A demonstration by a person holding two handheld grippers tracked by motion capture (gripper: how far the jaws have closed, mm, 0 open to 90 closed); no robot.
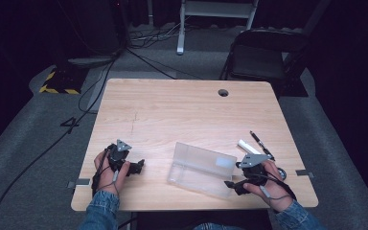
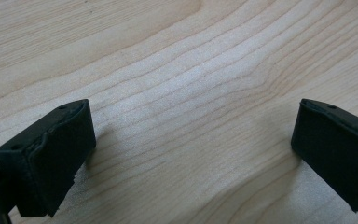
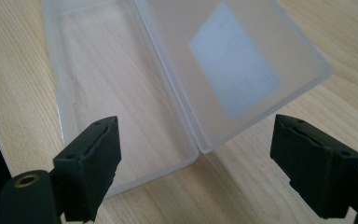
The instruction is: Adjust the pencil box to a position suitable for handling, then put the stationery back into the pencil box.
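clear plastic hinged case (image 1: 202, 168) lies open on the light wooden counter (image 1: 172, 110), toward your near edge and between your two hands. in the high view one half lies flat on the wood and the other half, with a pale rectangular label on it, is tilted up from the hinge. in the right gripper view the same case (image 3: 168, 79) sits just ahead of the jaws, both halves empty, the labelled half on the right of that view.

your right gripper (image 1: 234, 184) rests just beside the case's right end, low over the counter; whether it touches the plastic cannot be told. in its own view your right gripper (image 3: 209, 163) has its jaws spread wide with nothing between them, and the near corner of the case falls in the gap ahead of them.

your left gripper (image 1: 139, 165) sits well apart from the case on the left, pointing toward it. in its own view your left gripper (image 2: 191, 149) is also spread wide, with bare wood grain between the jaws and nothing held.

behind your right hand, a white cylindrical marker (image 1: 248, 146) and a thin black pen (image 1: 261, 143) lie close together on the counter, near its right edge. a dark folding chair (image 1: 261, 60) stands on the floor beyond the far side.
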